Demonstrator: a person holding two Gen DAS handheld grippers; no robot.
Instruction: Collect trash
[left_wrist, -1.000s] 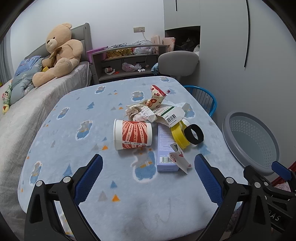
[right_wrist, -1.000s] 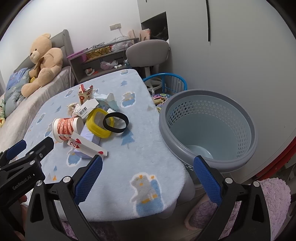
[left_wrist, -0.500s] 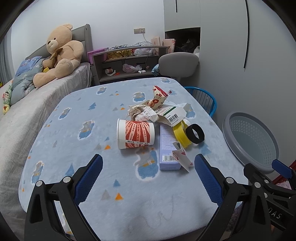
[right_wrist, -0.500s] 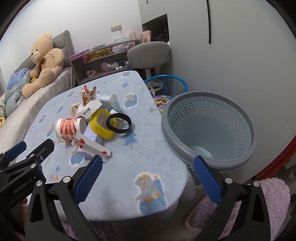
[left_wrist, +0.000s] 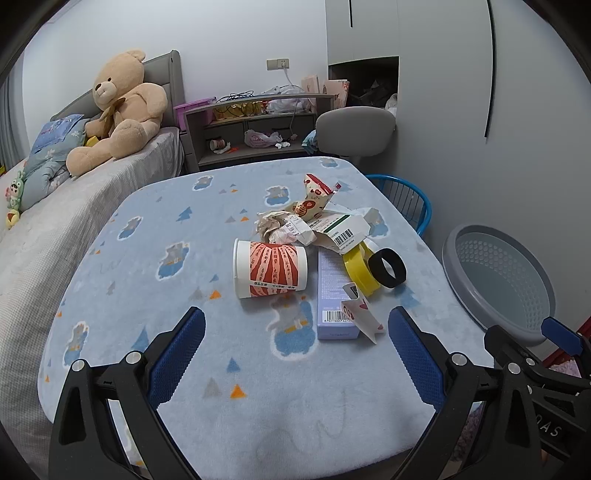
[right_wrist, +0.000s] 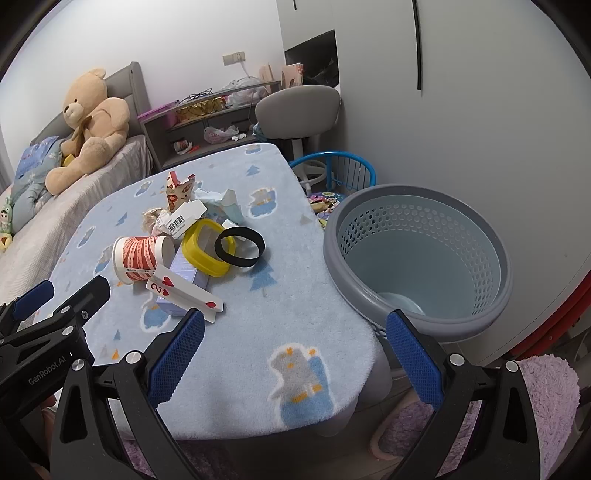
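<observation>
Left gripper: jaws spread wide, empty, aimed at the red-and-white paper cup lying on its side on the blue fleece-covered table. Right gripper: likewise apart, empty, near the grey perforated plastic basket. Close across the cup's wall, probably lightly; it crushes easily.
</observation>
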